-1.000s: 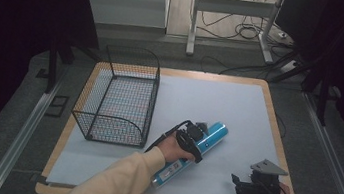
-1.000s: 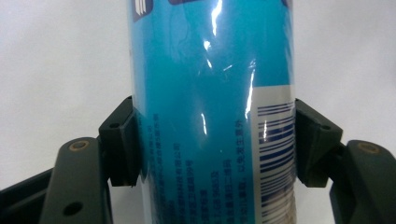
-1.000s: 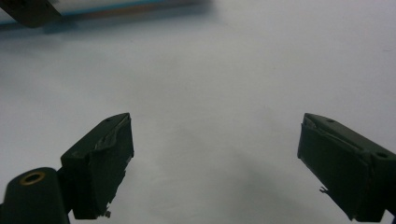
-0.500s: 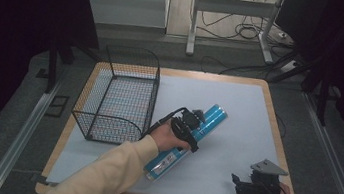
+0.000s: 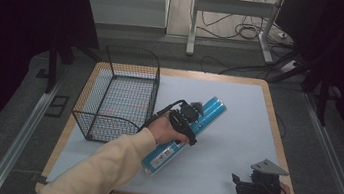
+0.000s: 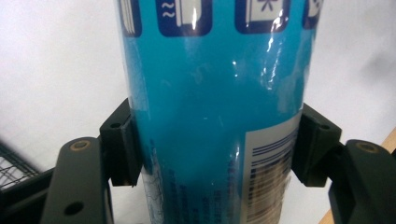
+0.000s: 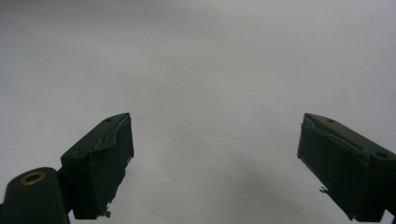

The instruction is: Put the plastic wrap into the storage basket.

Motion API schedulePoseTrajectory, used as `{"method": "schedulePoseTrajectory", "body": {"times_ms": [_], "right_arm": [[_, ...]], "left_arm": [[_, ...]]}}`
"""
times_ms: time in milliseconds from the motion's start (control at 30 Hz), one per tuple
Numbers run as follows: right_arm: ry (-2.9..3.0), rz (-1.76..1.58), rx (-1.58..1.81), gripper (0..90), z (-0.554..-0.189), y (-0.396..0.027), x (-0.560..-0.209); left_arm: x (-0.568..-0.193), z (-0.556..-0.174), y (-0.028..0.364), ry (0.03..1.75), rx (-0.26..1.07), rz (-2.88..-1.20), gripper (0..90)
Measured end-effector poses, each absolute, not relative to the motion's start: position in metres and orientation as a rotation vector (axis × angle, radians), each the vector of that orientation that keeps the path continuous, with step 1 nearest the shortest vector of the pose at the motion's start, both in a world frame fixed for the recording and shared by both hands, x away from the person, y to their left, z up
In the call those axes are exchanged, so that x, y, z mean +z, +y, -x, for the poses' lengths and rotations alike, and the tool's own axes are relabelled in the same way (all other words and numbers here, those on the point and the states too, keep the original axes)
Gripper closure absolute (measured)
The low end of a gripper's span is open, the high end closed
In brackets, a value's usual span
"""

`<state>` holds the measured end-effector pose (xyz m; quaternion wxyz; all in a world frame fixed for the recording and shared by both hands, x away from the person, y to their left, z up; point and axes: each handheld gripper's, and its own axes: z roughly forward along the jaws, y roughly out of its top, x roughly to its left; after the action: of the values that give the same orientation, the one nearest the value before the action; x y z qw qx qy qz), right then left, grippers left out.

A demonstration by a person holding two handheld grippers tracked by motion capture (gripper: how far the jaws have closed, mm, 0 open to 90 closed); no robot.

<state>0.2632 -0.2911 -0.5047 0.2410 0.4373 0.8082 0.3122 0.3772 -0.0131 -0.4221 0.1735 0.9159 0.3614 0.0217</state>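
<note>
A long blue tube (image 5: 211,110) with a white label at its near end hangs slanted over the table, just right of the wire basket (image 5: 127,98). My left gripper (image 5: 190,120) is shut on the tube's middle. In the left gripper view both black pads (image 6: 122,140) press the sides of the blue tube (image 6: 210,107), and a barcode shows on its label. My right gripper (image 5: 238,183) rests near the table's front right corner. In the right gripper view the right gripper (image 7: 215,158) stands open over the bare grey mat, nothing between its fingers.
The black wire basket stands at the table's left, open at the top. A light grey mat (image 5: 241,131) covers the wooden table. Beyond the far edge are desk legs (image 5: 193,24) and cables (image 5: 249,31) on the floor.
My left gripper has lifted the blue tube off the mat and carried it a little farther away and left, toward the basket. The right gripper has stayed in place.
</note>
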Motion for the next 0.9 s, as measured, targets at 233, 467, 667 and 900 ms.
{"method": "schedulePoseTrajectory", "body": {"times_ms": [233, 467, 667, 900], "right_arm": [[2.212, -1.196, 0.853, 10.8, -0.264, -0.292, -0.505], [2.211, -1.198, 0.855, 10.8, -0.264, -0.292, -0.505], [2.208, -1.197, 0.859, 10.8, -0.264, -0.292, -0.504], [2.206, -1.198, 0.862, 10.8, -0.263, -0.292, -0.503]], "left_arm": [[-0.415, -0.382, -0.012, 1.028, 0.068, -2.599, 31.4], [-0.403, -0.389, -0.011, 1.03, 0.09, -2.603, 31.4], [-0.391, -0.394, -0.011, 1.035, 0.098, -2.596, 31.4], [-0.382, -0.4, -0.01, 1.037, 0.113, -2.596, 31.4]]}}
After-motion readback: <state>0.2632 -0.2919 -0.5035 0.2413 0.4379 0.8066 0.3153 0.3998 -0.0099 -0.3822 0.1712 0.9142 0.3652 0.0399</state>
